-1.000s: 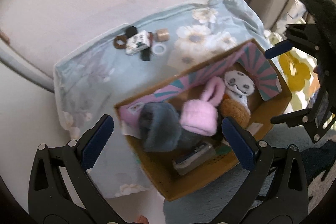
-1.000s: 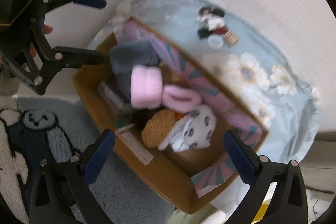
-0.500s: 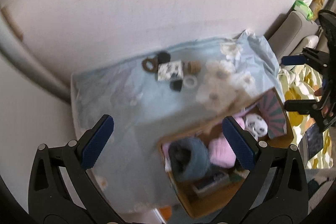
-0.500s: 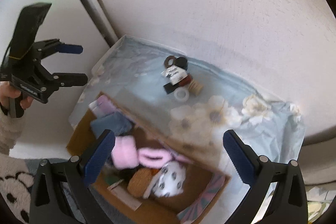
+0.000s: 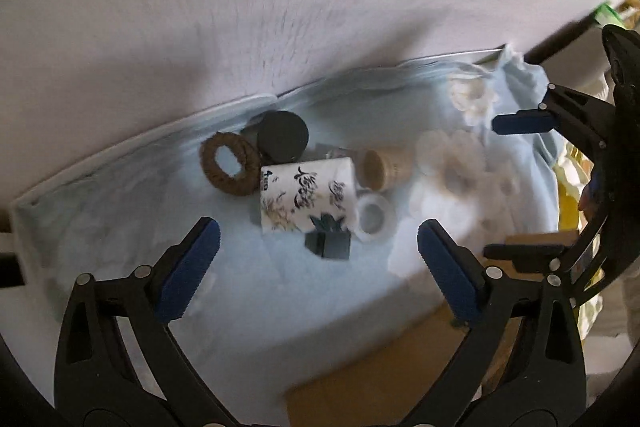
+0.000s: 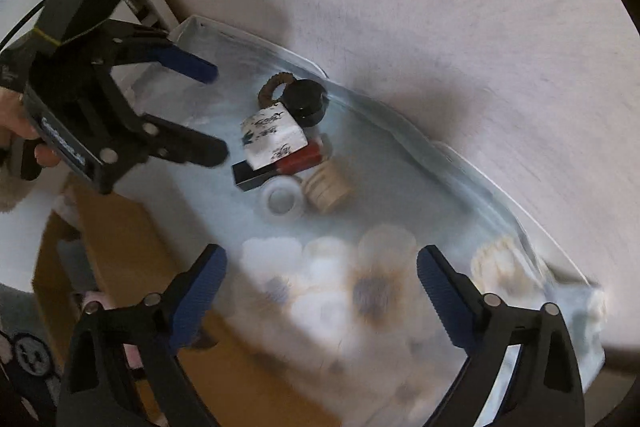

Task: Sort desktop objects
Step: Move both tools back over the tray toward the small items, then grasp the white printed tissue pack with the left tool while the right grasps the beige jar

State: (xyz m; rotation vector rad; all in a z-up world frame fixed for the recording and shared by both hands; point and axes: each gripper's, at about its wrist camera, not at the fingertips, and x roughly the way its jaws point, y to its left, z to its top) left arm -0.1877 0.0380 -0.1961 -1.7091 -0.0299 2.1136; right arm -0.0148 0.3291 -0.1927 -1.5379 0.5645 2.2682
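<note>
A cluster of small objects lies on a pale blue floral cloth (image 5: 120, 211): a white printed tissue pack (image 5: 306, 201), a brown ring (image 5: 230, 169), a black round lid (image 5: 282, 137), a beige spool (image 5: 384, 169), a white tape roll (image 5: 374, 219) and a dark block (image 5: 328, 245). The pack (image 6: 272, 137) also shows in the right wrist view, with a red tube (image 6: 300, 159) beside it. My left gripper (image 5: 318, 267) is open and empty, just short of the cluster. My right gripper (image 6: 318, 287) is open and empty over the cloth's flower print.
A cardboard box (image 5: 400, 375) stands at the cloth's near edge; its wall (image 6: 116, 243) also shows in the right wrist view. A white wall (image 5: 280, 7) rises right behind the cloth. The right gripper (image 5: 520, 187) shows at the right of the left view.
Both grippers have swung up from over the box of socks and plush things to the small-object cluster on the cloth and come closer to it. Both stay open and empty.
</note>
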